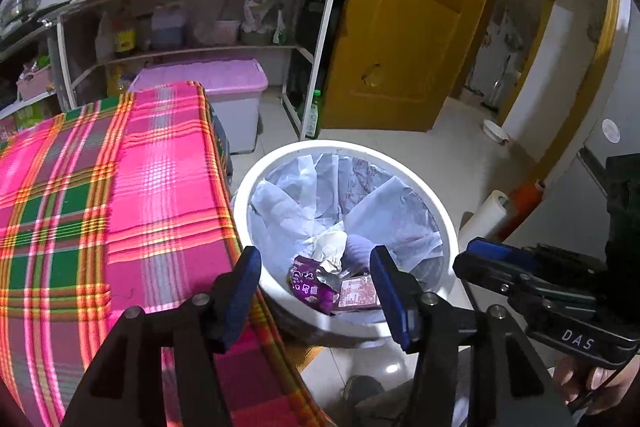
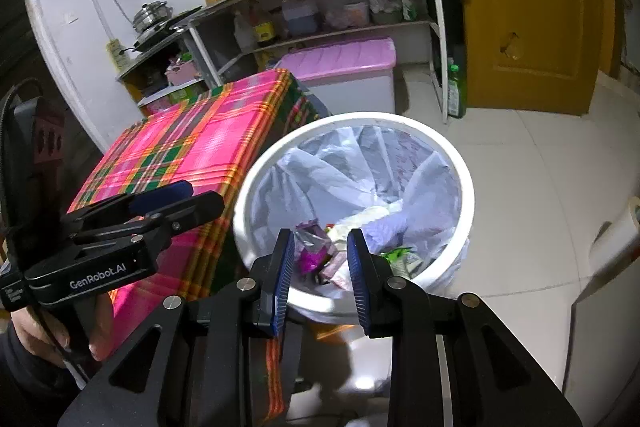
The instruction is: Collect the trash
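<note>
A white round trash bin (image 1: 404, 167) with a pale plastic liner stands on the floor beside the table; it also shows in the right wrist view (image 2: 464, 179). Inside lie a purple snack wrapper (image 1: 310, 287), crumpled white paper (image 1: 330, 247) and a pink packet (image 1: 358, 291). My left gripper (image 1: 316, 283) is open and empty above the bin's near rim. My right gripper (image 2: 320, 259) is open and empty over the bin, with the purple wrapper (image 2: 310, 259) below between the fingers. The right gripper also shows in the left wrist view (image 1: 492, 259), beside the bin.
A table with a pink and green plaid cloth (image 1: 120, 207) stands left of the bin. Behind are a metal shelf with bottles (image 1: 200, 19), a pink-lidded storage box (image 1: 224, 83), a yellow door (image 1: 408, 27) and a paper roll (image 1: 488, 215) on the tiled floor.
</note>
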The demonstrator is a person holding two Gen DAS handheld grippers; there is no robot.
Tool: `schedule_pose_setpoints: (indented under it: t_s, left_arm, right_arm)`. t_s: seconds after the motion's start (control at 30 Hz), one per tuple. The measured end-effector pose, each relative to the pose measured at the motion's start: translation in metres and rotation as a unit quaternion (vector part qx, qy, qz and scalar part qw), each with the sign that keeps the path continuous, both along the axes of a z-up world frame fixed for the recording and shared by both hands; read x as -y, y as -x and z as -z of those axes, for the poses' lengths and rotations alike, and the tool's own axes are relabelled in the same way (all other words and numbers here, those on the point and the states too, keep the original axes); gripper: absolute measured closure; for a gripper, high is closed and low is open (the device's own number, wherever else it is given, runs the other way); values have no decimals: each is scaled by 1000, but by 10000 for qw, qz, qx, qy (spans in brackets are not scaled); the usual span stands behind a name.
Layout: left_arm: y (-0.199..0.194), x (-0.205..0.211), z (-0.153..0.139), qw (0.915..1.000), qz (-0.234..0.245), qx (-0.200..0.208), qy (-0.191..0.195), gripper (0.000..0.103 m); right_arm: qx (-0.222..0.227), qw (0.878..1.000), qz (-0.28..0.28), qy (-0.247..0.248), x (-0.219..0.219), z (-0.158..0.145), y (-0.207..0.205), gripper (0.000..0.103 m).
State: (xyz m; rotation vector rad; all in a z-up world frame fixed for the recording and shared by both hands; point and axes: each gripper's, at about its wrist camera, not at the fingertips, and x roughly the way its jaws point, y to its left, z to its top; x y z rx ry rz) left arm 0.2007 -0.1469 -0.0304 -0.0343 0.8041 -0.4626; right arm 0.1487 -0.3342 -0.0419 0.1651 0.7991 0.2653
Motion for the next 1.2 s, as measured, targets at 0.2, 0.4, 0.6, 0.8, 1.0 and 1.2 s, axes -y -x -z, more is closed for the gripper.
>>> schedule_pose_setpoints:
  t_s: [0.2,0.4,0.6,0.8,1.0,1.2]
  left_arm:
    - [28,-17,-17,9996,-168,239,17,47]
    - [57,-36,-29,9982,-406,448,17,47]
    - [82,-55,-37,9962,-633,602,17,47]
    - [101,-67,-40,9943,-822,677,-34,47]
    - [117,-75,-40,9919,-984,787,-140,47]
    - [132,-79,-42,9905,-1053,863,-189,47]
  right_arm:
    - [211,9997,-134,82,-15,-14,17,75]
    - [426,9987,-249,152,-29,-26,36,67]
    - [627,9971,-366,239,-44,-34,54,62]
    - [716,9954,-536,330,-58,-35,67,62]
    - [752,9946,-630,348,-65,-34,79,62]
    - [822,9941,-633,328,-67,-37,89,62]
